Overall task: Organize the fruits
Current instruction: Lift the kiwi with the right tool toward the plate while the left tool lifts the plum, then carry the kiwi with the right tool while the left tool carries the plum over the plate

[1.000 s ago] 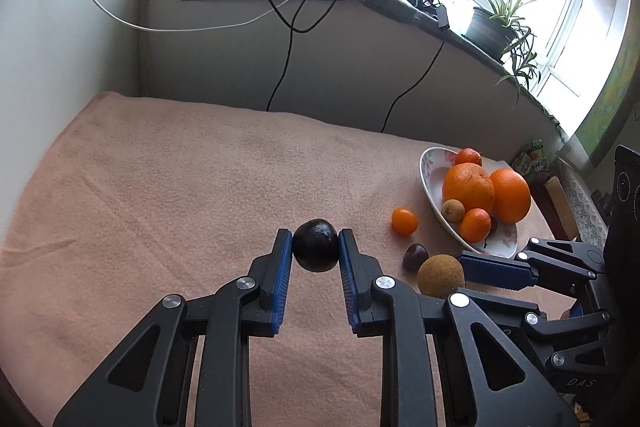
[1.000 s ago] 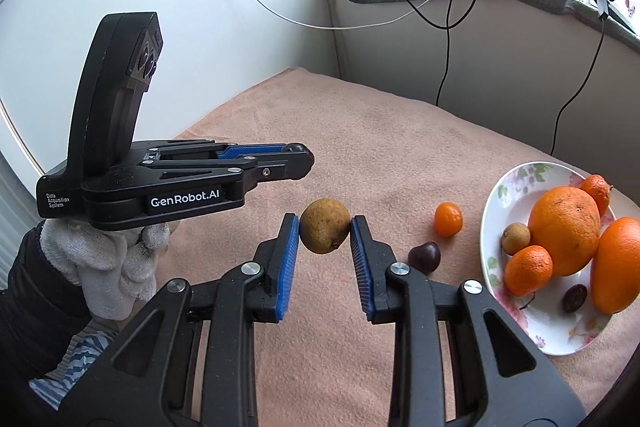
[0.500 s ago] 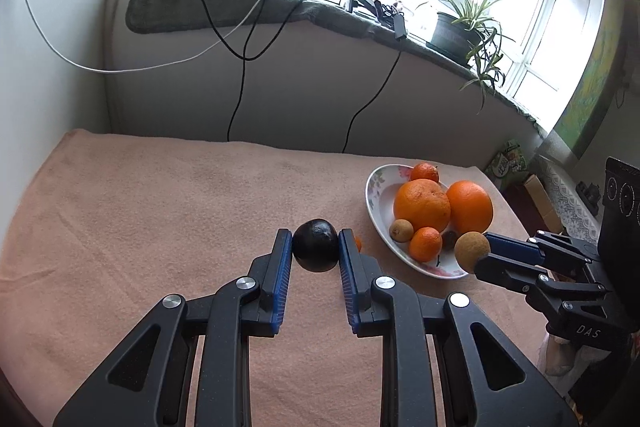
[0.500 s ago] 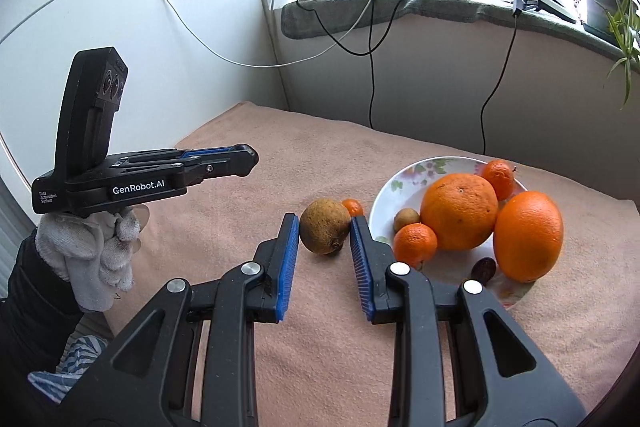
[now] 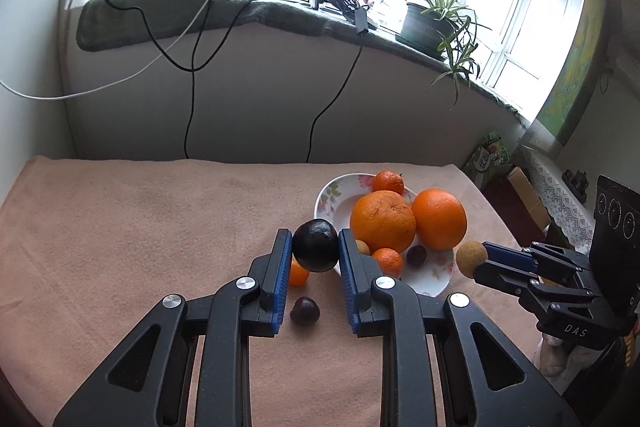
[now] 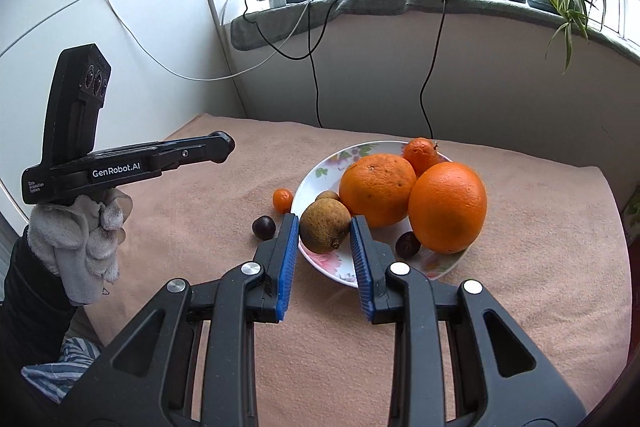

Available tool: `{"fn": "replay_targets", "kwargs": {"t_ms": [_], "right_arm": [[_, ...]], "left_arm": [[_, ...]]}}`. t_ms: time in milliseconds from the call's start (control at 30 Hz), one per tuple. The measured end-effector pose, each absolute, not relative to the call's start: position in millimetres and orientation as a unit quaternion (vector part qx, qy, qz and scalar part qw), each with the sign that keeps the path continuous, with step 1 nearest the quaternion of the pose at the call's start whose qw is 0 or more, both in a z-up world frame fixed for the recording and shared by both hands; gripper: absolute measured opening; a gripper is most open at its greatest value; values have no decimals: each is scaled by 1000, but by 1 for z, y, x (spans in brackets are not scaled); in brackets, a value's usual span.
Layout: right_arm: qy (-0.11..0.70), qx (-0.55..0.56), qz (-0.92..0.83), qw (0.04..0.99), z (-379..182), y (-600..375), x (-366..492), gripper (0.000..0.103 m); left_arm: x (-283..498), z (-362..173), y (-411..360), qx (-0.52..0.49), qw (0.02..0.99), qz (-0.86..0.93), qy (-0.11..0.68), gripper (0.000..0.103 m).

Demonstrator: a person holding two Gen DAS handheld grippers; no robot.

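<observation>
The left gripper (image 5: 315,253), clamped on a dark fruit (image 5: 315,245), hangs just short of the plate's (image 6: 320,173) near-left rim, while the right gripper (image 6: 325,229), clamped on a brown fruit (image 6: 324,225), hangs over its near edge, nearer.

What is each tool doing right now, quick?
Left tool: closed, holding a dark round fruit.
Right tool: closed, holding a brown round fruit.
</observation>
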State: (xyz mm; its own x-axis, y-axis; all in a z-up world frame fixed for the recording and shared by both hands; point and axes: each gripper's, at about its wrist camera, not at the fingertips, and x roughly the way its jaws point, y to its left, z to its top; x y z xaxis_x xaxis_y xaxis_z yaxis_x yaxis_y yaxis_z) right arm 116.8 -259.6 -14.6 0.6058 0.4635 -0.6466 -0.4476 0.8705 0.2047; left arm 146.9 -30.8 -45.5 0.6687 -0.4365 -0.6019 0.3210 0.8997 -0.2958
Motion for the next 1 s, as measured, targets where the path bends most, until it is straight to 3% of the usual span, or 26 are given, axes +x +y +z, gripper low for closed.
{"fn": "replay_targets", "kwargs": {"t_ms": [1000], "right_arm": [[388,40,240,889,-41,-284,141,28]], "left_arm": [[201,-64,-80,-61,893,-230,382,22]]}}
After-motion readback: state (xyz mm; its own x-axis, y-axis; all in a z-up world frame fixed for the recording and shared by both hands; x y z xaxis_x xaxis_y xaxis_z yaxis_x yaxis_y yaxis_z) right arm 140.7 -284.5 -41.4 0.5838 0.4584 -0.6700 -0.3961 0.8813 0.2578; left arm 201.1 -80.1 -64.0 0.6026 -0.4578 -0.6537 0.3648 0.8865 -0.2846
